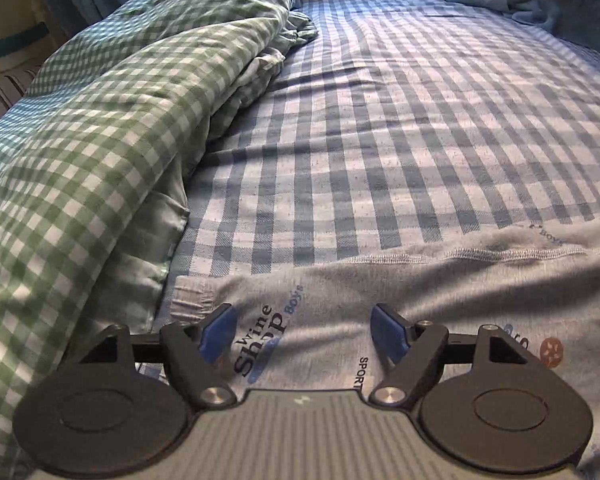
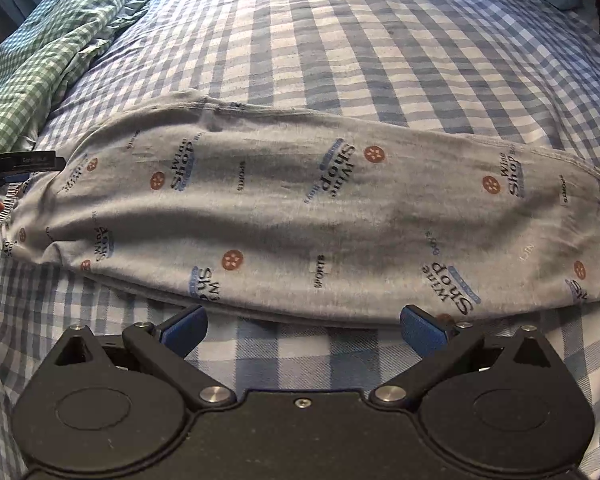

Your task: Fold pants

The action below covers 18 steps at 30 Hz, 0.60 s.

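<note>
Grey printed pants (image 2: 300,220) lie flat and lengthwise across the blue checked bed, one leg laid over the other. They also show in the left wrist view (image 1: 380,292), with the elastic waistband (image 1: 192,292) at the left. My left gripper (image 1: 304,332) is open, just above the waist end of the pants, holding nothing. Part of it shows at the left edge of the right wrist view (image 2: 24,164). My right gripper (image 2: 302,330) is open and empty, over the sheet at the pants' near edge.
The blue checked sheet (image 1: 420,120) covers the bed. A bunched green checked duvet (image 1: 100,140) lies along the left side, also in the right wrist view (image 2: 48,56). A blue cloth (image 1: 520,0) lies at the far right corner.
</note>
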Each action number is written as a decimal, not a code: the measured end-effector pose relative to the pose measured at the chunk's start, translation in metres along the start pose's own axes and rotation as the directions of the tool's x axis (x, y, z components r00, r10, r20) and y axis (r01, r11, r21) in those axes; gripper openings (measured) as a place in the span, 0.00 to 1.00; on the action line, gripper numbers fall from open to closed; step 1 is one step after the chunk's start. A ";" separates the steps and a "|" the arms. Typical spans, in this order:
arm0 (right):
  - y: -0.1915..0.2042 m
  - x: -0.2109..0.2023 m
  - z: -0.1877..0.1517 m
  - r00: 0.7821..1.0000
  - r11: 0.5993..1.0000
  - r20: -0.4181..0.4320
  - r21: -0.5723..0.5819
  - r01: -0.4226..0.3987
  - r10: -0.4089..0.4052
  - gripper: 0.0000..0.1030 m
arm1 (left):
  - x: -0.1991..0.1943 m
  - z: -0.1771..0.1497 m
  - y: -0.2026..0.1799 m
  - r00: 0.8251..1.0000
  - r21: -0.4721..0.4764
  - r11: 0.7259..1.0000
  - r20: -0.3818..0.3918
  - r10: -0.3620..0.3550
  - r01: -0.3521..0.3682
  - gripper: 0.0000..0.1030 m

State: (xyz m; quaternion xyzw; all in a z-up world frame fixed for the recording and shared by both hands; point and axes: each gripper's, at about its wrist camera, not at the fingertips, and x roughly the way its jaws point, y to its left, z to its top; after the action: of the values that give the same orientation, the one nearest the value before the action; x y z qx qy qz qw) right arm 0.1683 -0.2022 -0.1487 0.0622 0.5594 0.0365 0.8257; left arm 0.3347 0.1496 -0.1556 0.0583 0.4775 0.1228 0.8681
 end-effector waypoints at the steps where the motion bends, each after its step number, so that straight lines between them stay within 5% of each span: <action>1: -0.010 -0.003 -0.002 1.000 1.000 0.005 0.015 -0.001 0.001 0.99 | -0.007 0.001 0.000 1.000 -0.015 1.000 0.015 0.003 -0.003 0.80; 5: -0.040 -0.008 -0.006 0.999 0.998 0.021 0.043 -0.034 0.033 0.99 | -0.041 -0.001 -0.004 0.997 -0.084 0.996 0.071 -0.029 0.035 0.92; 10: -0.065 -0.003 0.020 0.997 0.997 0.044 0.022 -0.070 0.069 0.99 | -0.084 -0.017 -0.033 0.980 -0.092 0.980 0.099 -0.170 0.179 1.00; 18: -0.057 0.022 0.124 0.971 0.972 0.050 -0.051 -0.230 0.233 0.99 | -0.082 -0.050 -0.095 0.964 -0.081 0.966 -0.089 -0.251 0.244 1.00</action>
State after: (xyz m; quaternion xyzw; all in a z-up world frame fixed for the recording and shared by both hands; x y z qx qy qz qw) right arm 0.2909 -0.2632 -0.1313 0.1095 0.5243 0.1432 0.8323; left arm 0.2655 0.0356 -0.1365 -0.0380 0.5189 0.0323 0.8534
